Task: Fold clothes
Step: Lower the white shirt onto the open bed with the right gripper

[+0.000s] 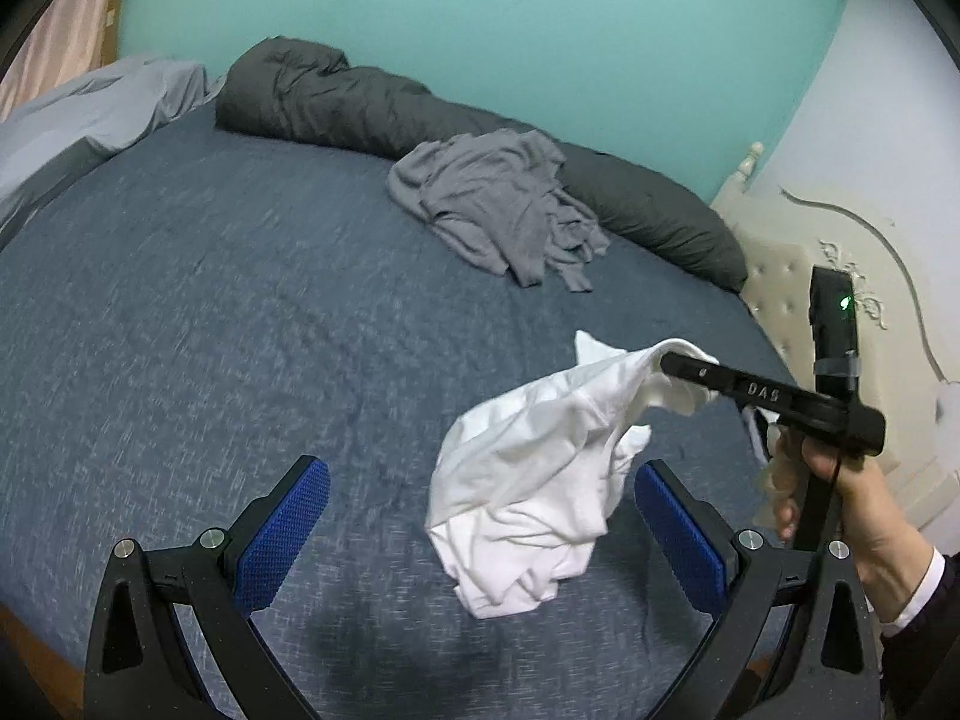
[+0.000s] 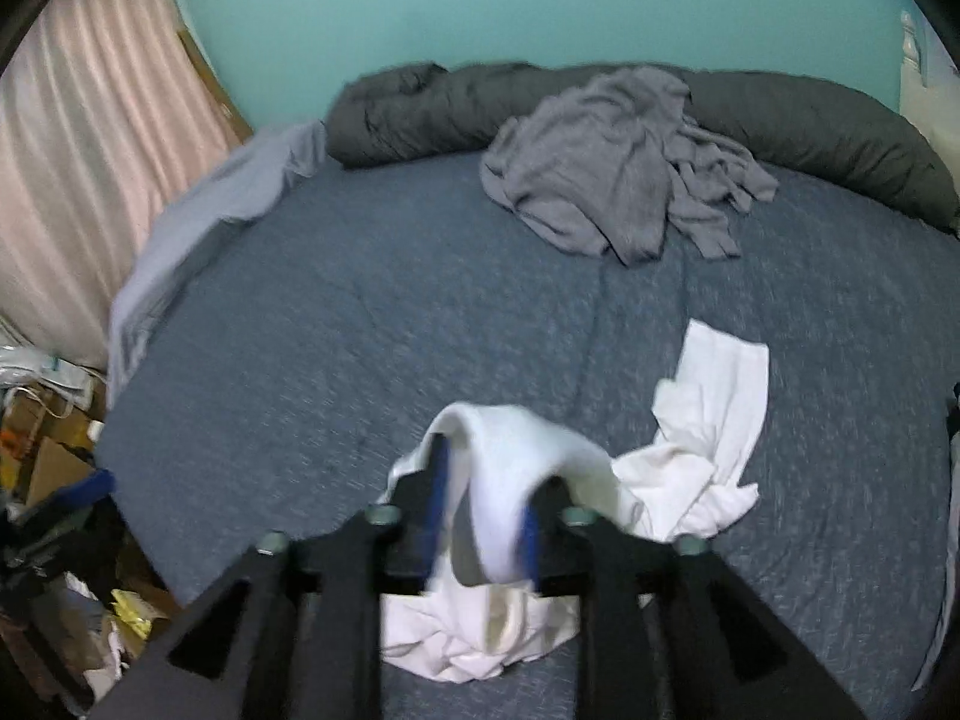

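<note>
Partly, white shirt [image 2: 510, 462] hides right gripper [image 2: 480, 516].

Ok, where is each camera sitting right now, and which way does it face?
Left wrist: sits on the left gripper, open above the bed, facing the teal wall; it sees the white shirt hanging from the right gripper, plus the holding hand and sleeve.
Right wrist: sits on the right gripper, shut on the white shirt, facing the same wall across the bed; only its own fingers show.
Shared: white shirt, grey garment, dark duvet, bed.
</note>
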Available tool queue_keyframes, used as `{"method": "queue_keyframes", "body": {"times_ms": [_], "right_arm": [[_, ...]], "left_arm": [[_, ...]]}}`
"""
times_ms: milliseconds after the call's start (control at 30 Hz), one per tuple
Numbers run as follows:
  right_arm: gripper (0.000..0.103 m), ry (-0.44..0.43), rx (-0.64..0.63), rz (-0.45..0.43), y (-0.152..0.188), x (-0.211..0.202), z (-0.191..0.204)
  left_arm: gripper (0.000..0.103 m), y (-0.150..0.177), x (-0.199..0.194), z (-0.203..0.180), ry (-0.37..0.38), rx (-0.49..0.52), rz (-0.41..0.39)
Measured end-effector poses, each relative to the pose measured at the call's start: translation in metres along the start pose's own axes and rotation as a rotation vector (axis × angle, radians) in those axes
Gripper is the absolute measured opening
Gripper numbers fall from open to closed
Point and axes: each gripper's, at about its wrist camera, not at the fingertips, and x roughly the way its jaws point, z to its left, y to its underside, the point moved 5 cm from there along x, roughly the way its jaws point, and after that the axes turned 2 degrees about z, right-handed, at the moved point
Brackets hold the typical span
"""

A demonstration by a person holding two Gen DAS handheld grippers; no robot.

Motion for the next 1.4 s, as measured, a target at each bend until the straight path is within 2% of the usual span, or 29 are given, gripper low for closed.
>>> {"method": "queue_keyframes", "body": {"times_ms": [33, 100, 233, 433, 533, 600, 767, 867, 1133, 1233, 1400], "right_arm": [[0.052, 0.001, 0.001, -0.004, 0.002, 0.003, -0.002], [0.065, -0.024, -0.007, -0.014, 0.004, 0.005, -0.005], [0.065, 0.018, 0.007, -0.035, 0.004, 0.002, -0.021], [0.065, -0.066, 0.166, -0.09, 0.024, -0.01, -0.065], [0.065, -0.035, 0.188, -0.098, 0.033, -0.012, -0.077], [0.065, -0.046, 0.212, -0.11, 0.038, -0.013, -0.085], [0.062, -0.032, 0.198, -0.083, 0.045, -0.007, -0.09], [0.062, -0.054, 0.222, -0.082, 0.05, -0.006, -0.096], [0.013, -0.022, 0.124, 0.015, 0.049, 0.014, -0.083], [0.007, -0.044, 0.091, 0.011, 0.039, 0.02, -0.072], [0.006, -0.108, 0.053, -0.004, 0.017, 0.027, -0.044]], "left_arm": [[0.103, 0.001, 0.002, 0.003, -0.005, -0.005, 0.004], [0.103, 0.001, 0.007, 0.009, -0.012, -0.014, 0.013], [0.103, 0.003, 0.018, 0.012, -0.008, -0.02, 0.036], [0.103, 0.001, 0.033, 0.003, 0.0, 0.022, 0.057], [0.103, 0.002, 0.043, 0.001, 0.009, 0.014, 0.075], [0.103, 0.003, 0.047, -0.001, 0.015, 0.019, 0.079], [0.103, 0.008, 0.058, -0.01, 0.014, 0.054, 0.091], [0.103, 0.012, 0.067, -0.016, 0.013, 0.075, 0.099], [0.103, 0.017, 0.078, -0.018, 0.005, 0.102, 0.101], [0.103, 0.017, 0.08, -0.013, 0.004, 0.096, 0.103], [0.103, 0.017, 0.089, -0.008, 0.007, 0.091, 0.104]]}}
